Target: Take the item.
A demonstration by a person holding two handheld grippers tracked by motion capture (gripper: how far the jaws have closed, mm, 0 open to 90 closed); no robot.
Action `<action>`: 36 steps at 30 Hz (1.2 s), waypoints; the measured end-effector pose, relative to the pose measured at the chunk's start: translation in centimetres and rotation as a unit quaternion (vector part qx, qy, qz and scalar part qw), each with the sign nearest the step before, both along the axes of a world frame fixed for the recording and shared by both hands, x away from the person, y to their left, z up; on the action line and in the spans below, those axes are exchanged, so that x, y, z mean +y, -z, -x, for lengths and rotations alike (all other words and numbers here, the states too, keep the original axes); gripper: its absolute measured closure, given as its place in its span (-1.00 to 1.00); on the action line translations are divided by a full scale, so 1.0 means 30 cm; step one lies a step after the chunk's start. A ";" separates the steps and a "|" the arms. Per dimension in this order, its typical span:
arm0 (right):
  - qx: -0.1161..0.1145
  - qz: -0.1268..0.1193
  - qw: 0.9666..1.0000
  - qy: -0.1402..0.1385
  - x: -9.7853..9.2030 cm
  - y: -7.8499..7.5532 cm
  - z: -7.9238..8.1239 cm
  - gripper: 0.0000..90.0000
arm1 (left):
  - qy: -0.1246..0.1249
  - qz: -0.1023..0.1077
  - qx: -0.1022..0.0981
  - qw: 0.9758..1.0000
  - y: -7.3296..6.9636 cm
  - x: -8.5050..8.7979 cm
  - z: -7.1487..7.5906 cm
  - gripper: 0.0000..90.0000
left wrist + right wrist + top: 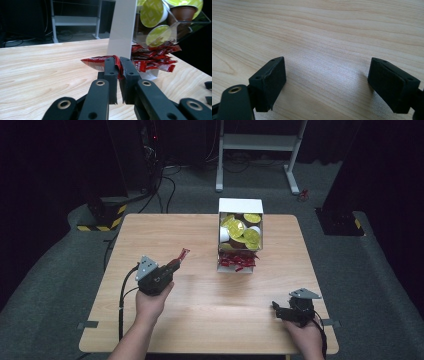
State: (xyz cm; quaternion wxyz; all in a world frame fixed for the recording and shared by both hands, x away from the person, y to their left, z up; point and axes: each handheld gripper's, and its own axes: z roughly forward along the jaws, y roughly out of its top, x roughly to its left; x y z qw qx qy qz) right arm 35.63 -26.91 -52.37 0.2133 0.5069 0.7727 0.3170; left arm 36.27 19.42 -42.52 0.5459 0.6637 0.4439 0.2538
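Pale wooden table (210, 320) stands on grey carpet in a dark room; white-and-clear dispenser box (240, 206) at its far side holds yellow-lidded capsules (152, 13) above red sachets (152, 60); left gripper (119, 64) pinches one red foil sachet (96, 62) left of that box; right gripper (327, 77), jaws spread wide, hovers near the table's right front.

Sachet (100, 62) print unreadable, rear hidden in left claw (119, 65); dispenser (122, 27) top cropped.
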 end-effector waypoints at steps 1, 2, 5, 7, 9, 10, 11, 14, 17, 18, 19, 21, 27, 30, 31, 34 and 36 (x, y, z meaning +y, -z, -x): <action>0.000 0.000 1.000 0.000 0.000 0.000 0.000 -0.66 | -0.001 -0.002 0.000 1.000 0.000 0.006 -0.004 0.88; 0.000 0.000 1.000 0.000 0.000 0.000 0.000 -0.66 | -0.003 0.000 0.001 1.000 0.001 0.010 -0.007 0.88; 0.000 0.000 1.000 0.001 0.001 0.000 0.001 -0.66 | -0.009 -0.003 0.003 1.000 0.005 0.022 -0.019 0.88; -0.001 0.001 1.000 0.000 0.000 0.000 0.000 -0.66 | -0.012 -0.004 0.004 1.000 0.007 0.029 -0.025 0.88; 0.000 0.000 1.000 0.000 0.000 0.000 0.000 -0.66 | -0.014 -0.008 0.002 1.000 0.009 0.034 -0.033 0.88; 0.000 0.000 1.000 0.000 0.000 0.000 0.000 -0.66 | -0.017 -0.010 0.002 1.000 0.011 0.039 -0.039 0.88; 0.000 0.000 1.000 0.000 0.000 0.000 0.000 -0.66 | -0.019 -0.008 0.004 1.000 0.012 0.041 -0.043 0.88; 0.000 0.000 1.000 0.000 0.000 0.000 0.000 -0.66 | -0.024 -0.005 0.007 1.000 0.014 0.053 -0.060 0.88; 0.000 0.000 1.000 0.000 0.000 0.000 0.000 -0.66 | -0.028 -0.005 0.006 1.000 0.016 0.057 -0.069 0.88; 0.000 0.000 1.000 0.000 0.000 0.000 0.000 -0.66 | -0.029 -0.005 0.007 1.000 0.017 0.059 -0.072 0.88; 0.000 0.000 1.000 0.000 0.000 0.000 0.000 -0.66 | -0.030 -0.004 0.008 1.000 0.017 0.060 -0.075 0.88; 0.000 0.000 1.000 0.000 0.000 0.000 0.000 -0.66 | -0.033 -0.006 0.007 0.999 0.020 0.063 -0.087 0.88; 0.000 0.000 1.000 0.000 0.000 0.000 0.000 -0.66 | -0.039 -0.008 0.007 0.999 0.030 0.076 -0.118 0.88; -0.001 0.001 1.000 0.000 0.000 0.000 0.000 -0.66 | -0.046 -0.009 0.011 0.999 0.041 0.084 -0.136 0.88; 0.000 0.000 1.000 0.000 0.000 0.000 0.000 -0.66 | -0.047 -0.013 0.012 0.999 0.044 0.088 -0.141 0.88; -0.001 0.001 1.000 0.000 0.000 0.000 0.000 -0.66 | -0.049 -0.016 0.016 0.999 0.056 0.095 -0.156 0.88; -0.001 0.001 1.000 0.000 0.000 0.000 0.000 -0.66 | -0.053 -0.014 0.022 0.998 0.065 0.102 -0.170 0.88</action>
